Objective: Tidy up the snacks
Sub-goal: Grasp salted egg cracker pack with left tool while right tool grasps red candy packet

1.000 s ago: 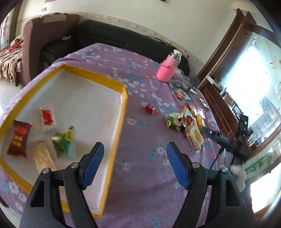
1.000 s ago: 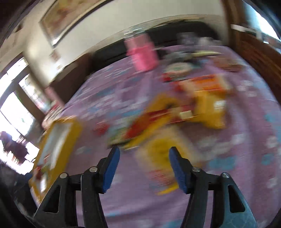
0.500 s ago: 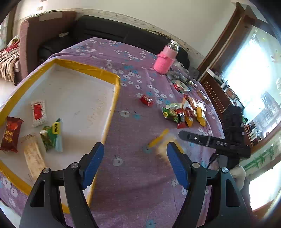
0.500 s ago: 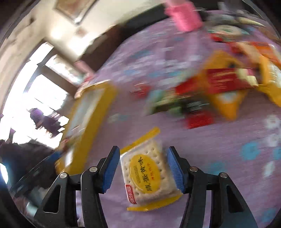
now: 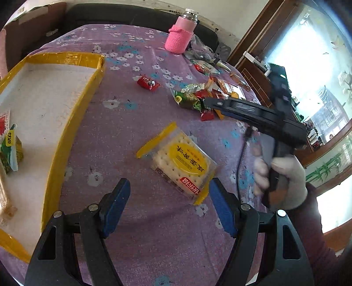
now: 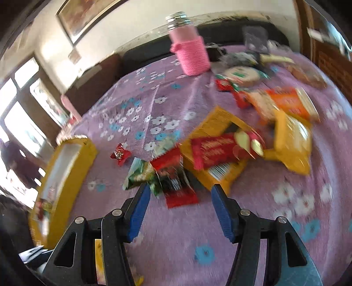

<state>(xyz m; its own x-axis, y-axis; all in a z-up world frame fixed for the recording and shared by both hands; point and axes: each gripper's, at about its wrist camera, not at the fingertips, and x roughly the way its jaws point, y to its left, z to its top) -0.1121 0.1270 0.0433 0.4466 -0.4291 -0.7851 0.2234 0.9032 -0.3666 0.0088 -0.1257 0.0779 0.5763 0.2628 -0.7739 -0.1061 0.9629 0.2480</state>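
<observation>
A cracker packet (image 5: 180, 160) with yellow ends lies flat on the purple cloth, just ahead of my open, empty left gripper (image 5: 169, 204). The yellow-rimmed tray (image 5: 72, 118) is to its left and holds a few snacks (image 5: 10, 151). My right gripper (image 6: 179, 209) is open and empty, hovering by the snack pile (image 6: 220, 151); a red and green wrapper (image 6: 173, 184) lies between its fingers. In the left wrist view the right gripper (image 5: 253, 110) is held by a gloved hand over the pile (image 5: 198, 96). A loose red candy (image 5: 148, 82) lies apart; it also shows in the right wrist view (image 6: 120, 154).
A pink-sleeved bottle (image 5: 181, 35) stands at the table's far side, also in the right wrist view (image 6: 189, 46). More packets (image 6: 239, 74) lie beside it. A dark sofa (image 5: 132, 15) runs behind the table. The tray's corner (image 6: 66, 167) is at the left.
The right gripper let go of the cracker packet and swung back to the snack pile. The left gripper moved right, from over the tray to just behind the packet.
</observation>
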